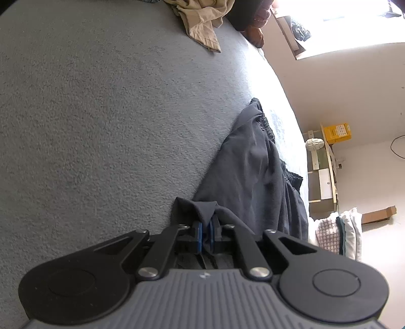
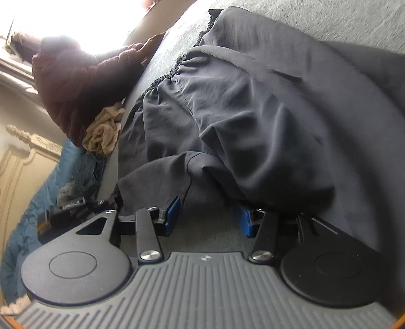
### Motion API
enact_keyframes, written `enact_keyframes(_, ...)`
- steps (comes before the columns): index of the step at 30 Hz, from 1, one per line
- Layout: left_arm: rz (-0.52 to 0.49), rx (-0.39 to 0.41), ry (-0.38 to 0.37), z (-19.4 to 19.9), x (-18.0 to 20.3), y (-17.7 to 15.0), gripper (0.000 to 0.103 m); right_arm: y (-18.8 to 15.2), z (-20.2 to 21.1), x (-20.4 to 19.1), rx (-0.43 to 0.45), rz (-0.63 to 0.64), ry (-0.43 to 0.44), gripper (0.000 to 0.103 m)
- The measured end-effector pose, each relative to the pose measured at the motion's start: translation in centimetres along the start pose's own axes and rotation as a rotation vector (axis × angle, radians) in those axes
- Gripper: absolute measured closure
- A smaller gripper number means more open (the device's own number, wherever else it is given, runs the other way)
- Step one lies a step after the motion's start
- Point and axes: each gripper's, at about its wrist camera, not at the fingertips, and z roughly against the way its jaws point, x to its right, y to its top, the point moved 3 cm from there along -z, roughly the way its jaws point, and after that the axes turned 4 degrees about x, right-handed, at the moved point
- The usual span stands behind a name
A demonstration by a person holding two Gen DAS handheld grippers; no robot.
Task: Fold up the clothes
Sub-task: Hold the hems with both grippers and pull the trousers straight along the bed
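Observation:
Dark grey shorts (image 1: 255, 162) with an elastic waistband lie crumpled on a grey-blue blanket (image 1: 101, 114). In the left wrist view my left gripper (image 1: 207, 234) is shut on a bunched hem corner of the shorts, with cloth draped over its blue pads. In the right wrist view the same shorts (image 2: 253, 101) fill the middle, folded and wrinkled. My right gripper (image 2: 208, 219) stands open just before a leg hem of the shorts, its blue pads (image 2: 172, 212) wide apart with only blanket between them.
A tan garment (image 1: 202, 22) lies at the far edge of the blanket. A dark red quilted jacket (image 2: 76, 76) and a cream cloth (image 2: 103, 134) sit beside the bed edge. Shelves, a yellow box (image 1: 338, 131) and folded linens (image 1: 339, 235) stand beyond the bed.

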Motion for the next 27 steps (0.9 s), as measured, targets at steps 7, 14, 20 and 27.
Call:
enact_keyframes(7,-0.026,-0.02,-0.002,0.5,0.1,0.3,0.097,1.1,1.4,-0.8,0.003,-0.207,0.259,0.1)
enact_keyframes(14,-0.003,-0.033,0.002,0.6,-0.1,0.3,0.097,0.7,0.8,4.0,-0.026,-0.552,0.345,0.096)
enact_keyframes(20,-0.002,-0.027,0.003,0.6,-0.1,0.2,0.097,-0.4,1.0,2.1,0.012,-0.297,0.218,0.051)
enact_keyframes(27,-0.001,-0.019,0.004,0.7,-0.2,0.0,0.097,-1.6,0.4,-0.8,-0.013,-0.069,0.171,0.046)
